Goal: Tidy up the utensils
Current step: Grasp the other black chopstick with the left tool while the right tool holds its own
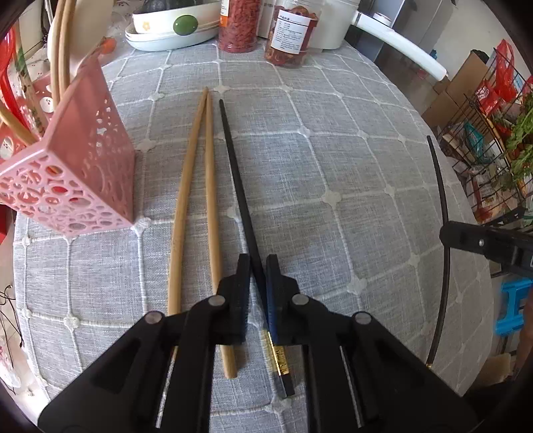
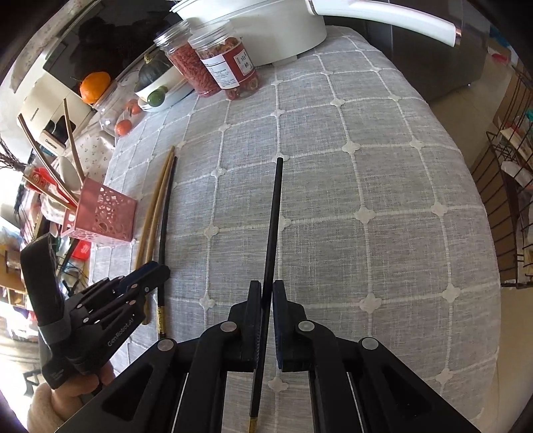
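My left gripper (image 1: 258, 263) is shut on a black chopstick (image 1: 238, 186) with a gold band near its thick end; the stick points away across the grey checked tablecloth (image 1: 333, 166). Two wooden chopsticks (image 1: 196, 186) lie just left of it, side by side. A pink cut-out utensil holder (image 1: 76, 160) stands at the left with several sticks in it. My right gripper (image 2: 266, 289) is shut on a second black chopstick (image 2: 273, 213), further right over the cloth. The right wrist view also shows the left gripper (image 2: 156, 269), the pink holder (image 2: 103, 216) and the wooden chopsticks (image 2: 155, 216).
At the table's far edge stand two clear jars of red dried food (image 1: 263, 30), a white dish (image 1: 166, 30) and a white pot with a long handle (image 2: 266, 30). A black wire rack (image 1: 493, 140) stands off the right side. A person's hand (image 2: 76, 393) holds the left gripper.
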`<state>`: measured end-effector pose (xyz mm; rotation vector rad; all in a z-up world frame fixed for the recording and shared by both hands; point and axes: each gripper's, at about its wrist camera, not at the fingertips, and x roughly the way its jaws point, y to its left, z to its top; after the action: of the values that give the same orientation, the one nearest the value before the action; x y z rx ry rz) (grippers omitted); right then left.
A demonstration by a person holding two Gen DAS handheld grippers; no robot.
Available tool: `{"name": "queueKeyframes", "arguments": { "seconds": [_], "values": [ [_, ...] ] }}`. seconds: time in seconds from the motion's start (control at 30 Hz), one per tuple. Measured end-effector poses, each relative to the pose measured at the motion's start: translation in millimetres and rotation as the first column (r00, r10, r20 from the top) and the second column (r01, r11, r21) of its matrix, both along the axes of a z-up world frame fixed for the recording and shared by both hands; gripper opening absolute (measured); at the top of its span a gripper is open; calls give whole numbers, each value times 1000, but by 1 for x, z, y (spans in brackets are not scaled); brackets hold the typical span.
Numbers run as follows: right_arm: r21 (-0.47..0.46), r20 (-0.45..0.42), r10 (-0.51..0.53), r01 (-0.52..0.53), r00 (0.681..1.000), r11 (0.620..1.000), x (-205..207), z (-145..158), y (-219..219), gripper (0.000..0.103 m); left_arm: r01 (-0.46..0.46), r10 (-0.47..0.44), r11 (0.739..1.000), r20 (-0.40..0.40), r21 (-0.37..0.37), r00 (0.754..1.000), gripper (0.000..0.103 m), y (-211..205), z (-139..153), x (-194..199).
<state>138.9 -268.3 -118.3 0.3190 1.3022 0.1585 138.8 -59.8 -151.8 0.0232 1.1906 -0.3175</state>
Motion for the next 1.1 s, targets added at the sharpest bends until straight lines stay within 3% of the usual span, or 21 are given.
{"name": "queueKeyframes", "arguments": {
  "seconds": [0.13, 0.23, 0.3, 0.43, 0.63, 0.77, 0.87, 0.93, 1.1],
  "values": [
    [6, 3, 1, -1, 1000, 1000, -1, 2, -1, 7, 75, -76, 997, -103, -14, 992, 7, 3, 8, -14],
    [10, 7, 4, -4, 1000, 1000, -1, 4, 0, 7, 192, -196, 981, -219, -38, 956, 7, 1, 7, -33],
    [10, 6, 5, -5, 1000, 1000, -1, 4, 0, 7, 238, -236, 971, -245, -21, 940, 7, -1, 7, -43],
    [13, 2, 4, -4, 1000, 1000, -2, 5, -1, 7, 216, -215, 976, -208, -17, 954, 22, -3, 12, -41],
    [12, 2, 1, -1, 1000, 1000, -2, 5, -2, 7, 130, -129, 992, -42, 5, 991, 22, -18, 11, -14],
    [9, -2, 0, 0, 1000, 1000, -2, 4, -3, 7, 100, -100, 995, 1, 25, 995, 22, -28, -2, -6],
    [5, -1, 5, -5, 1000, 1000, -1, 3, -2, 7, 100, -102, 993, 25, 62, 994, 18, -33, -2, -5],
    [4, 1, 8, -8, 1000, 1000, -1, 3, 0, 7, 108, -110, 991, 22, 82, 994, 6, -36, -2, -6],
    [7, 31, 21, -22, 999, 1000, -4, 13, 3, 7, 107, -110, 992, 53, 61, 993, 6, -23, 19, -15]
  ]
}}
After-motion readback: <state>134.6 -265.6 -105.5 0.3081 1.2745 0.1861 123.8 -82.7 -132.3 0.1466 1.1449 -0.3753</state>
